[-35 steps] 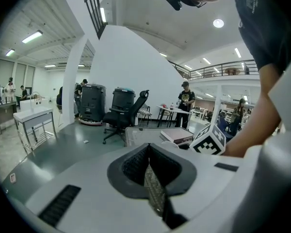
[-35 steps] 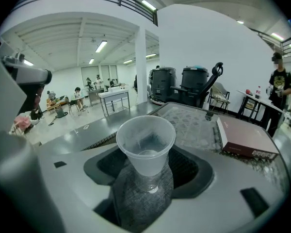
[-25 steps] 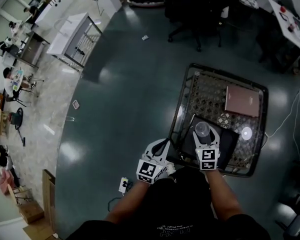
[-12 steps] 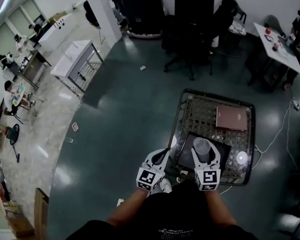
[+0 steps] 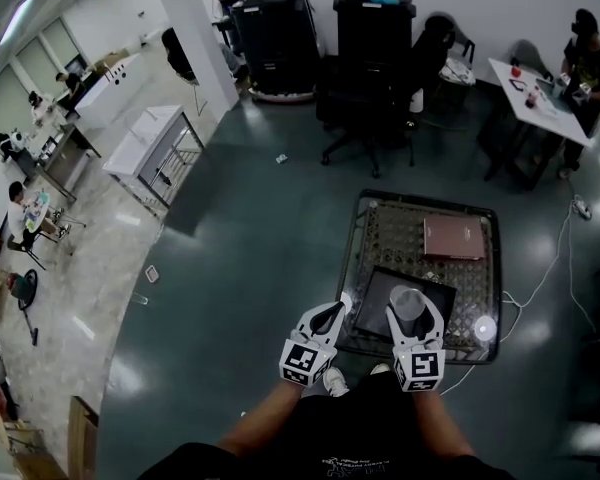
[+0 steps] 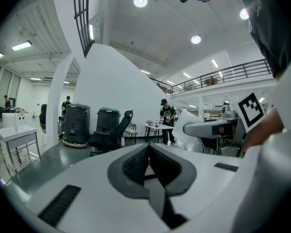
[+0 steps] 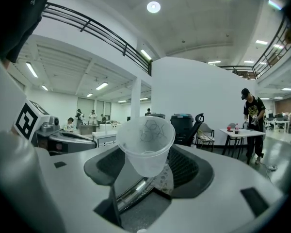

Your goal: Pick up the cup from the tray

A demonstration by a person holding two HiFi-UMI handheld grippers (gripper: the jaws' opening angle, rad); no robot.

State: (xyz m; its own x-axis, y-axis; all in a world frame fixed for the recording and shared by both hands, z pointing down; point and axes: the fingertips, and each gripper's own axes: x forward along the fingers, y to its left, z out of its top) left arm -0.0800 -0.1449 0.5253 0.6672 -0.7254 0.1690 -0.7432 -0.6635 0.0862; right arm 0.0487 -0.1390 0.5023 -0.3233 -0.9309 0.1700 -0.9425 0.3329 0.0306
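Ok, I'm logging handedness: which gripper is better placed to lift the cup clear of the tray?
Right. The right gripper is shut on the cup over the tray; the left gripper is shut on nothing, beside the tray.

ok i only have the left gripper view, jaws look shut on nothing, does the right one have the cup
observer: yes, the right gripper is shut on the cup, clear plastic, mouth up.
operator: is it off the tray
observer: looks so. In the right gripper view nothing touches its base, and the head view puts it over the tray.
operator: anything else near it
observer: a pink book lies on the far side of the mesh table, apart from the tray.
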